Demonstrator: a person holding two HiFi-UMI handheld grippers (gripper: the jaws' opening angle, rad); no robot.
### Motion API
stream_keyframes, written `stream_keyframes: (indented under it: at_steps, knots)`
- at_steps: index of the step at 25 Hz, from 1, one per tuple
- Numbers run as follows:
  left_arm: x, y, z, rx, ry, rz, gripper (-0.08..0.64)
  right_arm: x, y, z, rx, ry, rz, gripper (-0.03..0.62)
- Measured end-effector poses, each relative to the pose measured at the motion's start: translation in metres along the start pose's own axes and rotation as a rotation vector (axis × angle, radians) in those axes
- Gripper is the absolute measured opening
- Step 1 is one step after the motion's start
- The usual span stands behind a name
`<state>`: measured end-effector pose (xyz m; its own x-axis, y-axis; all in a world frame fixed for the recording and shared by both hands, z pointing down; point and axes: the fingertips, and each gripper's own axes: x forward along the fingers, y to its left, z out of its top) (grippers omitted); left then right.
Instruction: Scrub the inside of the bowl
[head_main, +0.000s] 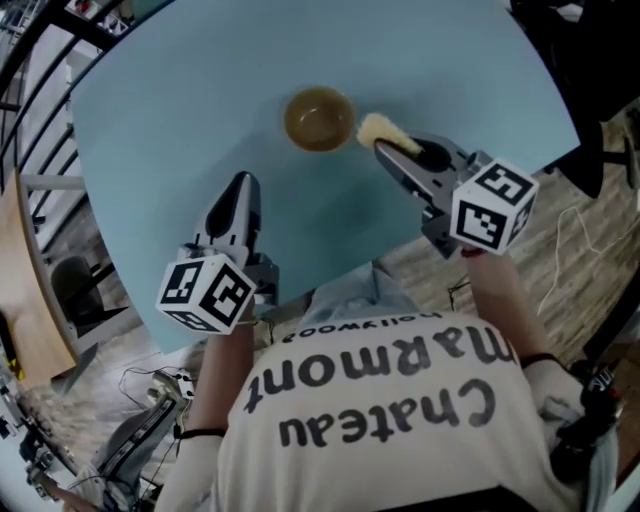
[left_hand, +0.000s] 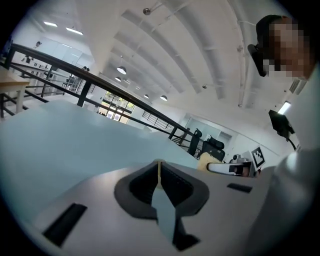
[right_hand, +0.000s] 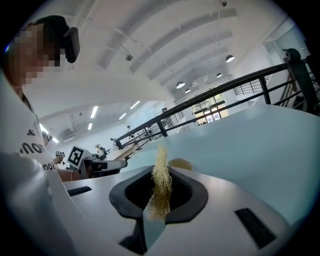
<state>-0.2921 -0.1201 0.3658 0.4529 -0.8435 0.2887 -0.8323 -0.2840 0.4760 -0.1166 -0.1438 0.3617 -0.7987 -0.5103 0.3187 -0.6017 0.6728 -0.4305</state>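
Right gripper (head_main: 388, 150): fingers (right_hand: 220, 215) clamped on fibrous scrubber (head_main: 383, 129), tuft just beside bowl (head_main: 319, 119) rim, outside it. Left gripper (head_main: 240, 184): fingers together, empty, nearer near edge of tabletop (head_main: 150, 120). Bowl upright toward far edge, midway along. Judged: scrubbing not begun; entire interior left.

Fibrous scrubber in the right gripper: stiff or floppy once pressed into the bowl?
Probably springy, not stiff: the scrubber is loose tangled fibres, pinched thin in the jaws of the right gripper. Likely light: its free end stands without drooping.
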Motion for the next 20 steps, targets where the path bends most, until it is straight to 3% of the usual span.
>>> stream_keyframes:
  at_steps: [3, 6, 8, 15, 20]
  knots:
    - [0.032, 0.001, -0.007, -0.038, 0.051, -0.007, 0.017, 0.017, -0.022, 0.003, 0.012, 0.045, 0.008, 0.060]
    - [0.062, 0.006, -0.014, -0.076, 0.100, -0.014, 0.103, 0.037, -0.036, 0.009, 0.024, 0.066, 0.030, 0.061]
    - [0.073, 0.007, -0.022, -0.113, 0.135, -0.002, 0.122, 0.046, -0.039, 0.010, 0.019, 0.077, 0.044, 0.061]
    - [0.106, 0.012, -0.049, -0.192, 0.271, 0.070, 0.178, 0.079, -0.043, 0.012, -0.091, 0.173, 0.102, 0.061]
    - [0.113, 0.019, -0.058, -0.251, 0.297, 0.120, 0.178, 0.094, -0.031, 0.006, -0.161, 0.270, 0.178, 0.060]
